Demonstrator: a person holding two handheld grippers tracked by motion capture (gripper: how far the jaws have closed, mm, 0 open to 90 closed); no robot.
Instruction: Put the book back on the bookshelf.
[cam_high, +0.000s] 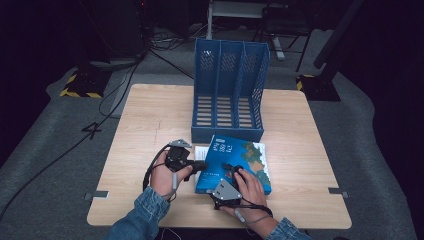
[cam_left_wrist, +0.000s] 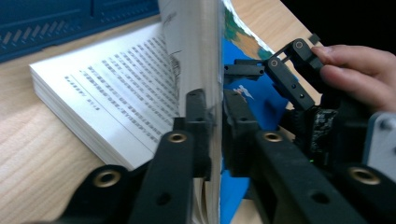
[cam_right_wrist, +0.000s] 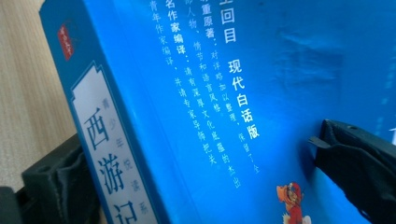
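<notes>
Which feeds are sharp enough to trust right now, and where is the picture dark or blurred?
High view: table lit, surroundings nearly black. Left gripper view: printed page readable, lifted cover and near jaws soft. Right gripper view: book text sharp, jaws at the bottom blurred.

left tool (cam_left_wrist: 214, 116) | clamped on book (cam_left_wrist: 208, 56) cover | pages (cam_left_wrist: 116, 88) exposed

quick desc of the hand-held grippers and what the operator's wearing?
Both grippers, left gripper and right gripper, are matte black, with two jointed link-arm jaws pinned by brass-coloured rivets. The right one carries a grey three-cornered plate with dark screw heads on top. A black cable loops off the left one; a thin cable trails from the right. Sleeves are blue denim, cuffs at the wrists.
</notes>
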